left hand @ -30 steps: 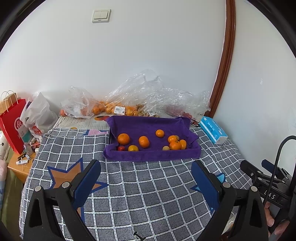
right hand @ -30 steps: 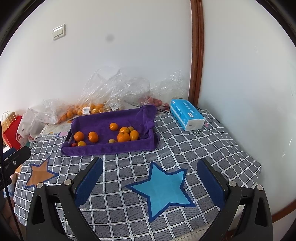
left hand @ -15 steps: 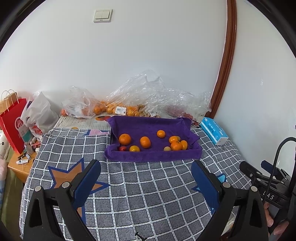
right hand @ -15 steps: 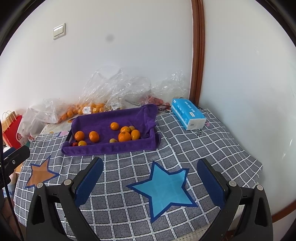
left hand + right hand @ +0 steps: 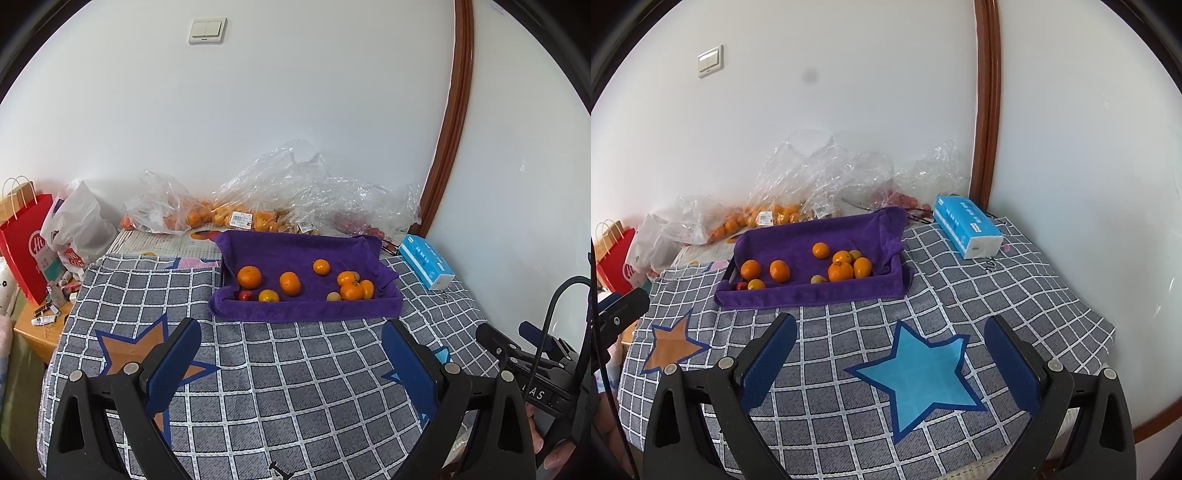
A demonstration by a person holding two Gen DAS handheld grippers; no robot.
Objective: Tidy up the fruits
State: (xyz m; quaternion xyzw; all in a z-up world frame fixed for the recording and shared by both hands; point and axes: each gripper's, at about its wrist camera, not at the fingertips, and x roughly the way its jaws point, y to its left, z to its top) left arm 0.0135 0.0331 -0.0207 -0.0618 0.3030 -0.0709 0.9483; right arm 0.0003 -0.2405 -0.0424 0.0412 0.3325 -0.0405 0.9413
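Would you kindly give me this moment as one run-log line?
phase: approach | left gripper: open, empty | right gripper: open, empty | fruits: loose in purple-lined tray | both above checked cloth

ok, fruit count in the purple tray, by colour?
In the purple tray:
orange fruit: 7
pale yellow fruit: 2
red fruit: 1
Total: 10

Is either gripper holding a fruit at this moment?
No: the left gripper and right gripper are open and empty, short of the purple tray.
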